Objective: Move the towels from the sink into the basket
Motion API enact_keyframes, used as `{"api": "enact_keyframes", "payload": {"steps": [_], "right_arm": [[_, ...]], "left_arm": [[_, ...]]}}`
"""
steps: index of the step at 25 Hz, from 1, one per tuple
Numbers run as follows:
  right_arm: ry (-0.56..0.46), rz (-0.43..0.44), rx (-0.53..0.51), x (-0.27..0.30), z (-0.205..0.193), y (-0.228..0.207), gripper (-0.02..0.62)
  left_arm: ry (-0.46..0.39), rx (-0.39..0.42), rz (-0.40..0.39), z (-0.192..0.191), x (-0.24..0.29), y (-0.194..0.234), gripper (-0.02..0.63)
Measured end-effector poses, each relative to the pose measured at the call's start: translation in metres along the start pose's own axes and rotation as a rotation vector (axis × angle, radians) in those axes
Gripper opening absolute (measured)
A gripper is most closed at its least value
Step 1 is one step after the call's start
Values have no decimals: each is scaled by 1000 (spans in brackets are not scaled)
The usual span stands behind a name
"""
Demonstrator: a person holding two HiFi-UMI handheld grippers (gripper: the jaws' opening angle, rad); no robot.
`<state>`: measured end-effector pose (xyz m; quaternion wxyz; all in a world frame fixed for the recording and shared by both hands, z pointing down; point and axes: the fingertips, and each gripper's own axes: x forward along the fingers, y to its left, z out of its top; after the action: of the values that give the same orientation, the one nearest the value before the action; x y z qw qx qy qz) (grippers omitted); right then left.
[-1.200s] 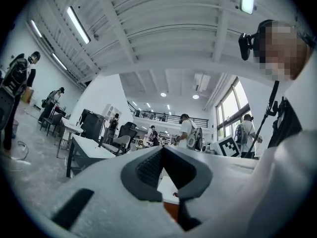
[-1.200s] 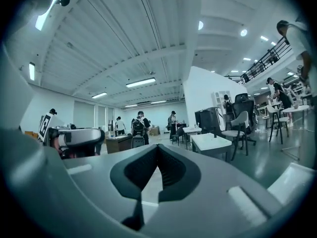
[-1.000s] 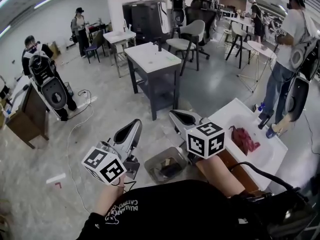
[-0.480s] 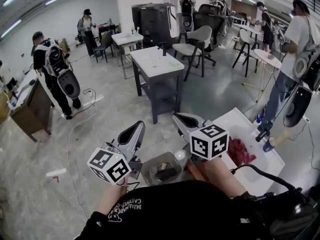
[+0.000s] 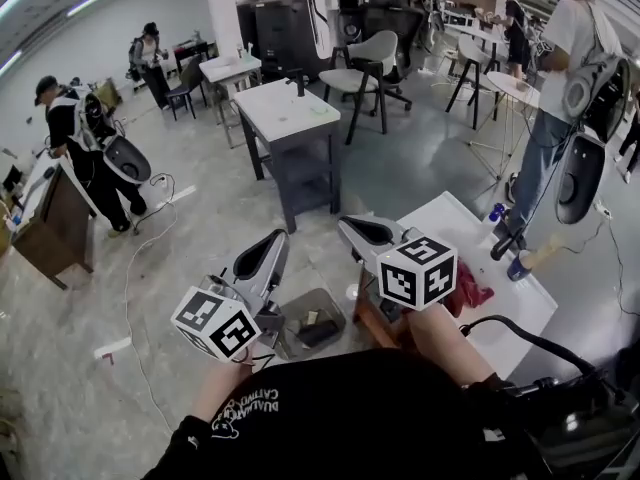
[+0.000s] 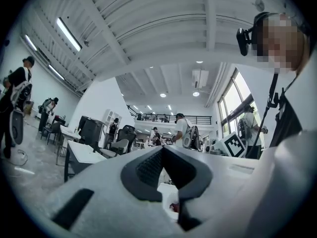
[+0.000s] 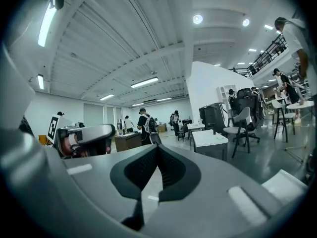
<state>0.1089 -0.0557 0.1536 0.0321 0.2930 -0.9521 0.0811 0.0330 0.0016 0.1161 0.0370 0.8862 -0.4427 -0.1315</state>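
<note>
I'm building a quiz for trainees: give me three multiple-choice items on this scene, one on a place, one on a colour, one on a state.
1. The towel lies: A in the basket; B in the sink; C in the right claw.
2. The towel is: A blue; B green; C red.
3. The right claw is: A shut and empty; B wide open; C shut on the towel.
Answers: B, it lies in the white sink, apart from the basket; C, it shows dark red; A, its jaws meet with nothing between them.

Cloth towel (image 5: 468, 289) — smooth, glossy sink (image 5: 441, 224)
</note>
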Motion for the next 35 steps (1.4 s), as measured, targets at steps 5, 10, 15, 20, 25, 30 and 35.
{"api": "enact_keyframes", "payload": {"steps": [5,10,15,20,25,30,35], "right_arm": [[-9,-88,25,-48,-10,-35,5],[-7,-161,37,-90,-17,-81,5],[-10,-294,57,-151,-26,-133,5],[-1,-421,95,-209,-42,-180,5],[20,-492,125,-258,-57,-213,5],[26,-534,165,-289,-81,-239,5],[51,-571,253,-301,-113,-258,5]], "left_arm": [[35,-49,-104,-24,35,-37,5],[40,-95,-162,-43,83,-58,6],[75,-130,-289,-76,138,-103,6],[120,-181,-402,-112,187,-146,5],[140,-222,-466,-138,227,-184,6],[190,-240,-507,-171,255,-211,6],[267,-249,-524,-199,261,-217,5]]}}
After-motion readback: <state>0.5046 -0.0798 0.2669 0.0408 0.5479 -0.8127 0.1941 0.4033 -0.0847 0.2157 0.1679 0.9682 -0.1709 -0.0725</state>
